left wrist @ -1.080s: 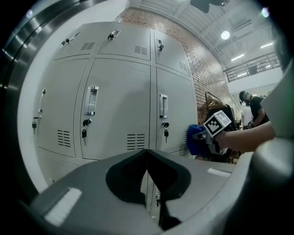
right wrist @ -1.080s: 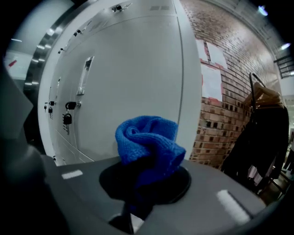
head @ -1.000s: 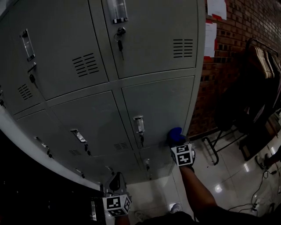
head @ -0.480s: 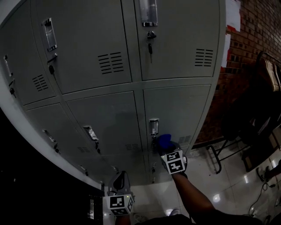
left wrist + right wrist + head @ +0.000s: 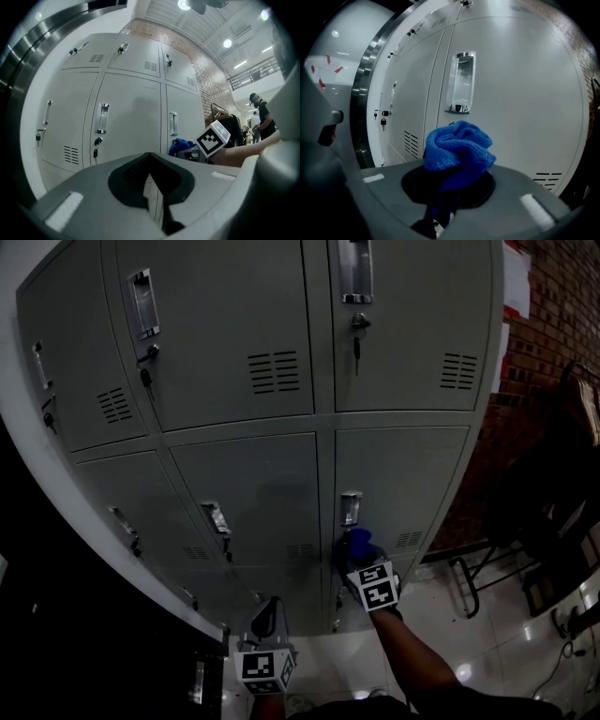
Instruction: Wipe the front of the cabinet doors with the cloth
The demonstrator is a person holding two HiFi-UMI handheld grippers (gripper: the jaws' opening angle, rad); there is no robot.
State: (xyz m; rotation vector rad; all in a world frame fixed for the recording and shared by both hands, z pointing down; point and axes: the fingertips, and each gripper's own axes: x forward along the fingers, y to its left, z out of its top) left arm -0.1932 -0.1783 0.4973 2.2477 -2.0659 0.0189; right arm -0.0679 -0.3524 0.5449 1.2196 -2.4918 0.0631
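Right gripper (image 5: 364,563) pinches the bunched cloth (image 5: 358,542), which points at the door (image 5: 412,474); it has slid left. Left gripper (image 5: 270,613) hangs closed.

The left gripper (image 5: 151,161), jaws together and empty, faces grey metal cabinet doors (image 5: 131,117). At right, the right gripper (image 5: 190,151) holds a bunched blue knitted cloth (image 5: 180,144).

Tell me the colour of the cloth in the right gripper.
Blue, a knitted cloth; clearest in the right gripper view.
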